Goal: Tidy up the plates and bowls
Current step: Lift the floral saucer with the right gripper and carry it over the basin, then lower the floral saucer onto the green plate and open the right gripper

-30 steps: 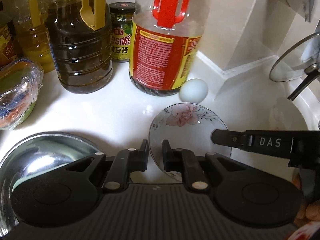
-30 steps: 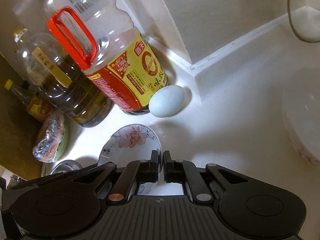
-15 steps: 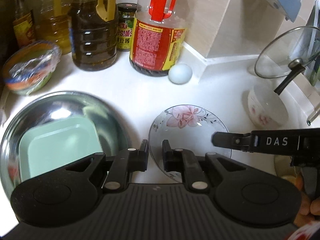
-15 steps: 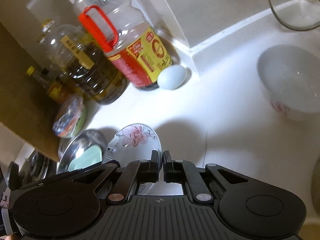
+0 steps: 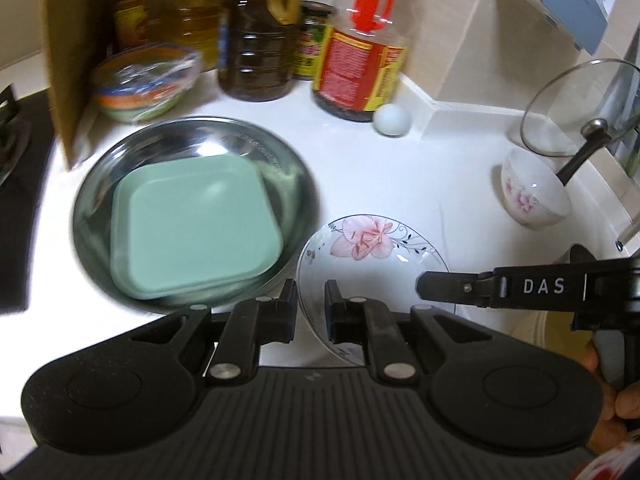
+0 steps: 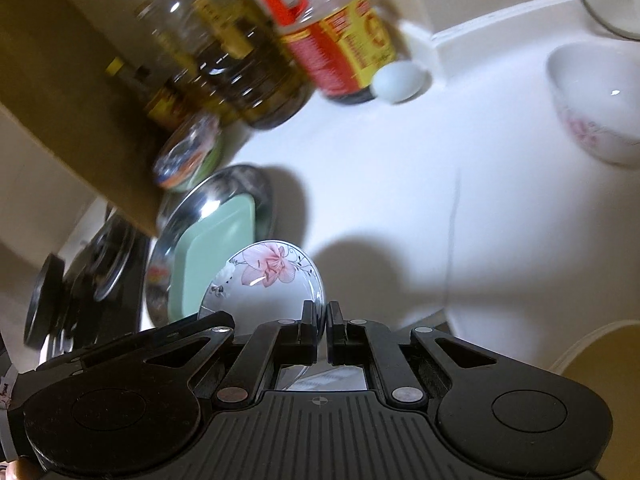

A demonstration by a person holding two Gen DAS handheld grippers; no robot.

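Note:
A small white plate with a pink flower (image 5: 372,256) is held up off the white counter by both grippers. My left gripper (image 5: 311,304) is shut on its left rim. My right gripper (image 6: 322,322) is shut on its right rim; its finger shows in the left wrist view (image 5: 448,286). The plate also shows in the right wrist view (image 6: 264,280). A round steel plate (image 5: 192,136) with a green square plate (image 5: 192,216) in it lies to the left. A white flowered bowl (image 5: 532,192) stands to the right, also in the right wrist view (image 6: 596,108).
Oil bottles (image 5: 256,40), a red-handled bottle (image 5: 360,52) and a pale egg (image 5: 392,119) stand along the back wall. A wrapped bowl (image 5: 144,80) and a cardboard sheet (image 5: 68,56) are at the back left, a stove (image 5: 16,160) at far left, a glass lid (image 5: 576,108) at right.
Both grippers have lifted and drawn back with the flowered plate. The steel plate, the green plate and the white bowl have come into fuller view.

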